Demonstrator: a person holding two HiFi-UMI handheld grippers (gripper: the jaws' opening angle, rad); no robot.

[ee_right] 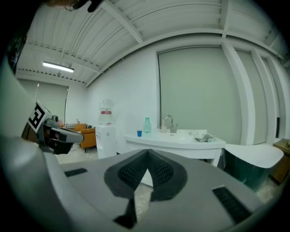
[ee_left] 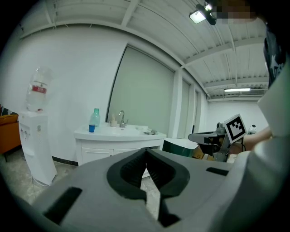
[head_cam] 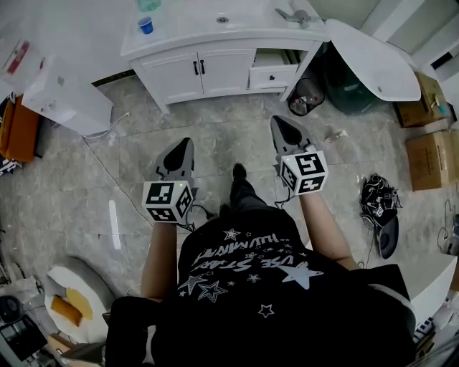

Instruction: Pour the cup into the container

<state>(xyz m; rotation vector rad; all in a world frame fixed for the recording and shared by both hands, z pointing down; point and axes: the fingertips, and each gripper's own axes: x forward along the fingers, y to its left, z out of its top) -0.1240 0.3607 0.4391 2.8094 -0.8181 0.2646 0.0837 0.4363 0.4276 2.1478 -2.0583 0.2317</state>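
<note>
A small blue cup [head_cam: 145,26] stands on the white vanity counter [head_cam: 186,32] beside a pale green bottle [head_cam: 148,4], left of the sink basin [head_cam: 222,19]. The cup [ee_left: 92,128] and bottle [ee_left: 94,118] also show in the left gripper view, and the cup [ee_right: 139,133] in the right gripper view. My left gripper [head_cam: 185,143] and right gripper [head_cam: 280,120] hover over the tiled floor, well short of the vanity, side by side. Both point toward it. Each has its jaws shut with nothing between them, as seen at the left gripper [ee_left: 146,152] and the right gripper [ee_right: 147,152].
A white water dispenser [head_cam: 64,93] stands left of the vanity. One vanity drawer [head_cam: 272,72] is pulled out. A white tub-like shell [head_cam: 373,57] and cardboard boxes [head_cam: 430,143] are at the right. Cables and a dark bag [head_cam: 376,197] lie on the floor.
</note>
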